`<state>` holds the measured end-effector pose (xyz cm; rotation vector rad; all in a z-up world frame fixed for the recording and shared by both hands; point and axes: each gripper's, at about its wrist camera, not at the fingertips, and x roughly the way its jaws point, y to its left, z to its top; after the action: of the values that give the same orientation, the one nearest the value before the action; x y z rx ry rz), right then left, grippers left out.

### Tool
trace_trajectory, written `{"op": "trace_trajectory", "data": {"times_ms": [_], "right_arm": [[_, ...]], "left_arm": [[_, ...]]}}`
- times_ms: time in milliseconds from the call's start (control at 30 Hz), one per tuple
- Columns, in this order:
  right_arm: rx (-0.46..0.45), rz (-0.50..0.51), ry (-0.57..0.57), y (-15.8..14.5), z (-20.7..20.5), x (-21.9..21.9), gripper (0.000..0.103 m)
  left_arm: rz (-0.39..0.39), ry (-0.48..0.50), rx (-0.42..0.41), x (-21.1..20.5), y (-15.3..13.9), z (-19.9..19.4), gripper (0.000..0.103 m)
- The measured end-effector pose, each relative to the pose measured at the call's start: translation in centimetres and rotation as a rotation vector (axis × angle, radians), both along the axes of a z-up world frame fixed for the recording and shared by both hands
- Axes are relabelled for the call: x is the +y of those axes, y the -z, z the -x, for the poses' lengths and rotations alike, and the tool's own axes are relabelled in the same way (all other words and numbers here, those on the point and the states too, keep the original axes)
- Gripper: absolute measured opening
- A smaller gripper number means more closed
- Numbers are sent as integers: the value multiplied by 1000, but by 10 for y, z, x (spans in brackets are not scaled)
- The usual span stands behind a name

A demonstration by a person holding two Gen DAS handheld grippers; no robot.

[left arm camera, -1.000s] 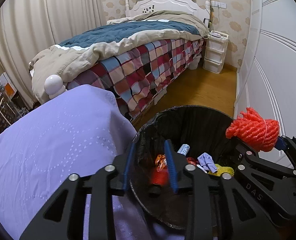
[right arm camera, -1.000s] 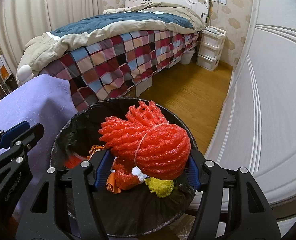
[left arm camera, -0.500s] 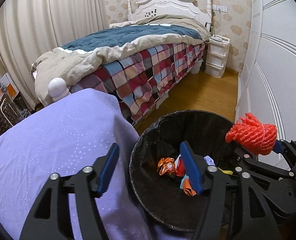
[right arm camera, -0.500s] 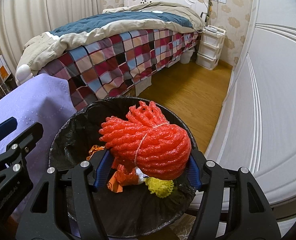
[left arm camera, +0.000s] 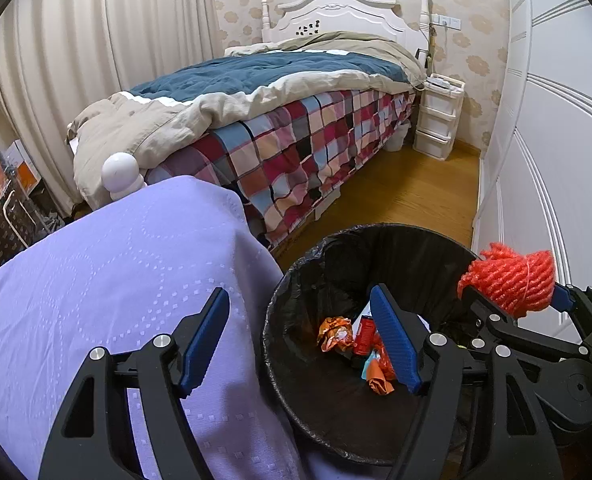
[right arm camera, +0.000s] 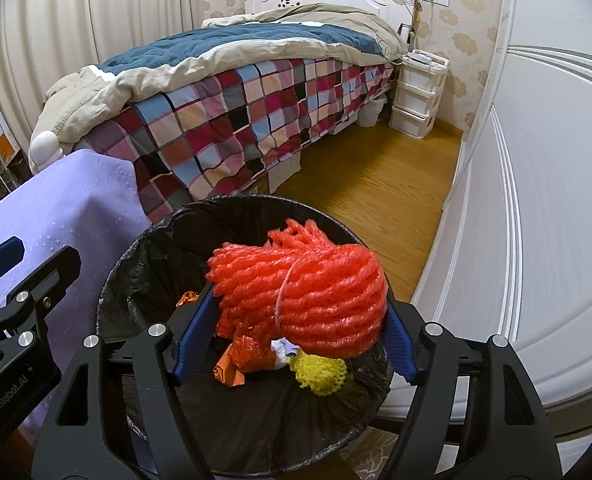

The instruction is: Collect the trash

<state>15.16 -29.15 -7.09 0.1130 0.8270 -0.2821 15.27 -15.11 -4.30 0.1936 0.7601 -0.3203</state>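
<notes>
A round bin with a black liner (left arm camera: 375, 229) (right arm camera: 256, 201) stands on the floor under both grippers. A red foam net (right arm camera: 299, 292) (left arm camera: 511, 282) hangs over the bin's mouth. It sits between the blue pads of my right gripper (right arm camera: 297, 302), whose jaws are opening while both pads still touch the net. My left gripper (left arm camera: 297, 296) is open and still widening over the bin's left rim, with nothing between its fingers. Inside the bin lie an orange wrapper (left arm camera: 333, 332), a red packet (left arm camera: 361, 334) and a yellow foam net (right arm camera: 321, 374).
A purple cloth (left arm camera: 116, 280) covers a surface touching the bin's left side. A bed with a checked blanket (left arm camera: 296, 148) fills the back. White wardrobe doors (left arm camera: 555, 140) run along the right. White plastic drawers (left arm camera: 437, 120) stand at the far end of the wooden floor (left arm camera: 407, 196).
My left gripper has opened wide and the red piece it held now lies in the bin. The right gripper's jaws have spread a little, with the red foam net still between them.
</notes>
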Motion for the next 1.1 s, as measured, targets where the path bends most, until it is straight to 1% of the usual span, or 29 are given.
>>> {"op": "trace_trajectory", "data": {"times_ms": [133, 667, 967, 1100], "right_arm": [[-4, -2, 2, -2, 0, 0, 76], [-11, 2, 12, -6, 3, -2, 76], [-33, 23, 12, -20, 14, 9, 76], [-52, 39, 10, -29, 25, 17, 78]], "left_arm": [[0, -1, 1, 0, 0, 0, 71], [3, -4, -5, 2, -2, 0, 71], [14, -17, -51, 16, -18, 9, 71], [30, -31, -72, 27, -28, 20, 73]]}}
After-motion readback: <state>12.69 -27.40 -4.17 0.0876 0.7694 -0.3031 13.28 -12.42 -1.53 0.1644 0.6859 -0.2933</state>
